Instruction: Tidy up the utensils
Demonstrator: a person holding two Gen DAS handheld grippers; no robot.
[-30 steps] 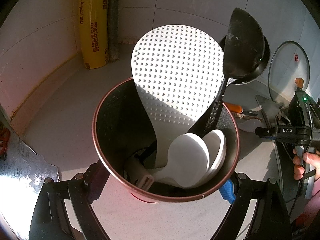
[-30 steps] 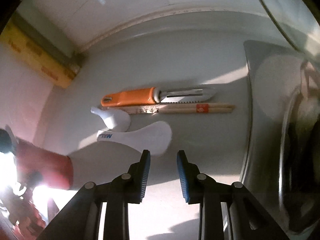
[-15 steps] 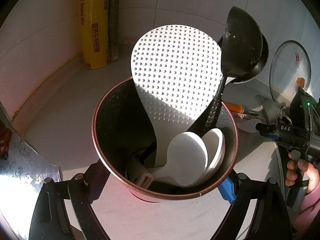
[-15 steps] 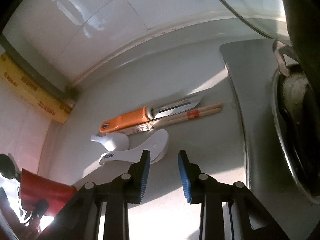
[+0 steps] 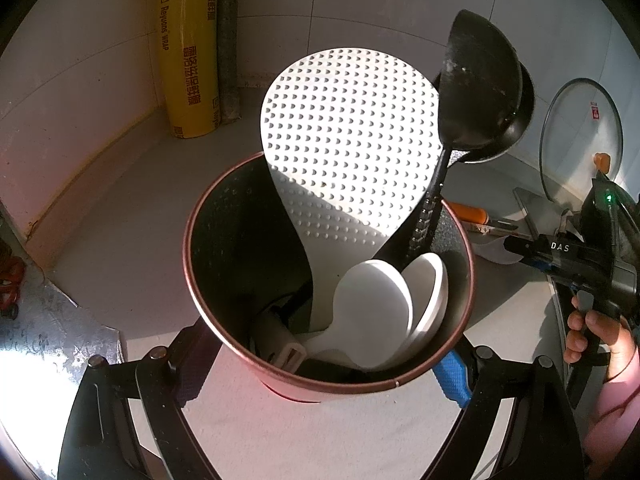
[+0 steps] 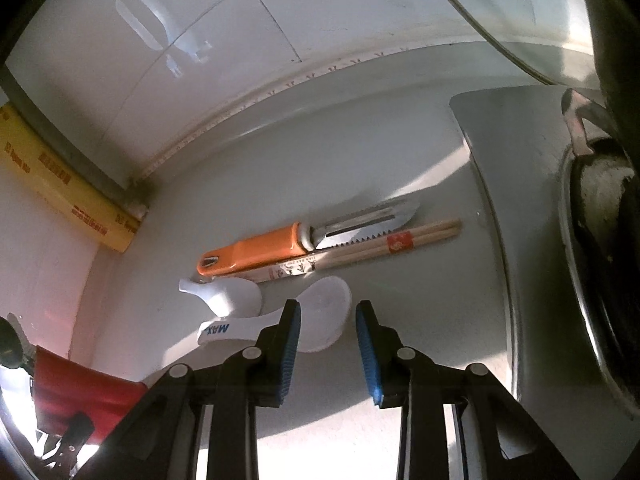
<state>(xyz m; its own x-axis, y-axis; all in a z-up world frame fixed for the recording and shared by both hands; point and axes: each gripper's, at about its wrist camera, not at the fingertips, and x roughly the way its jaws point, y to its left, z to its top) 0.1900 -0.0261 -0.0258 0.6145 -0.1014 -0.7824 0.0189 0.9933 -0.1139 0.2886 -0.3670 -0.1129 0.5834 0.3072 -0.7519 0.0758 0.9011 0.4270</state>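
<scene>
white tiles back a pale worktop (image 6: 280, 168) lit by low sun. the left gripper (image 5: 320, 364) is clamped round a red, dark-lined utensil holder (image 5: 248, 264) with a dimpled white rice paddle (image 5: 348, 136), a black ladle (image 5: 480, 80) and smooth white spoons standing in it. the right gripper (image 6: 328, 340) hovers part open and empty, the nearer one to the loose pieces. just beyond its left finger lies a flat white rice scoop (image 6: 320, 308), long axis running leftward across the finger line. behind it lie a white ceramic spoon (image 6: 228, 296), an orange-handled peeler (image 6: 256, 252) and wooden chopsticks (image 6: 400, 240), roughly parallel.
</scene>
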